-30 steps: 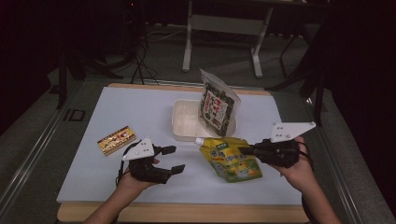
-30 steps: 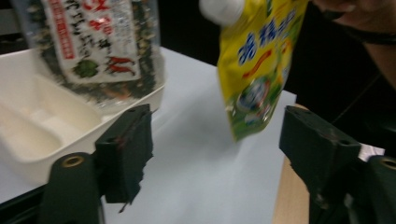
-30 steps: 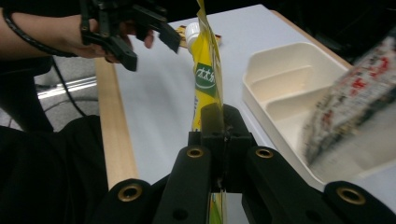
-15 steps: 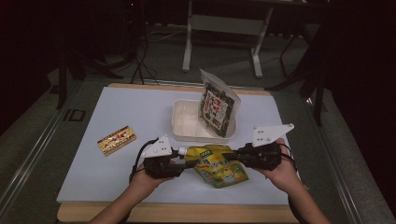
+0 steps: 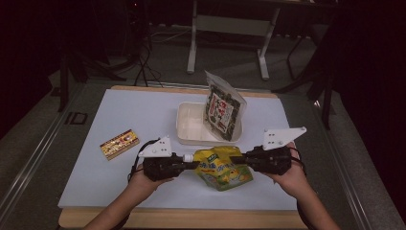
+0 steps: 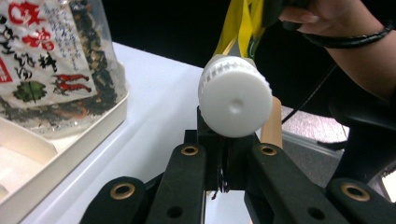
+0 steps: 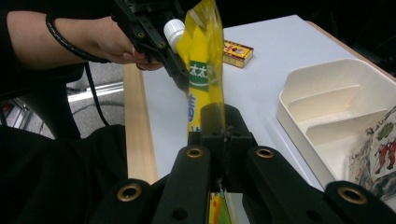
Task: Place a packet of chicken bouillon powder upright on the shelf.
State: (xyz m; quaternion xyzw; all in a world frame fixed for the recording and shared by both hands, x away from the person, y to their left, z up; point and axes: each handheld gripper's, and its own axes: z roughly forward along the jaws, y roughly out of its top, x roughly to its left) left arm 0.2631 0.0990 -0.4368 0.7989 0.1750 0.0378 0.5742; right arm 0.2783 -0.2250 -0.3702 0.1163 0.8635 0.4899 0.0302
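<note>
High view: yellow pouch [image 5: 222, 167] lies crosswise; cap [image 5: 188, 157] leftward.

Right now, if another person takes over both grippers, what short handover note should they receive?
Left gripper: its jaws have just been closing and are now shut at the neck, just below the white ribbed screw cap of the yellow plastic spout pouch.
Right gripper: shut on the pouch's opposite edge.
Pouch: held between both grippers above the white table mat, in front of the cream plastic divided tray.
Done: both grips taken.
Left: cap is on; probably unscrew it next or move the pouch.
</note>
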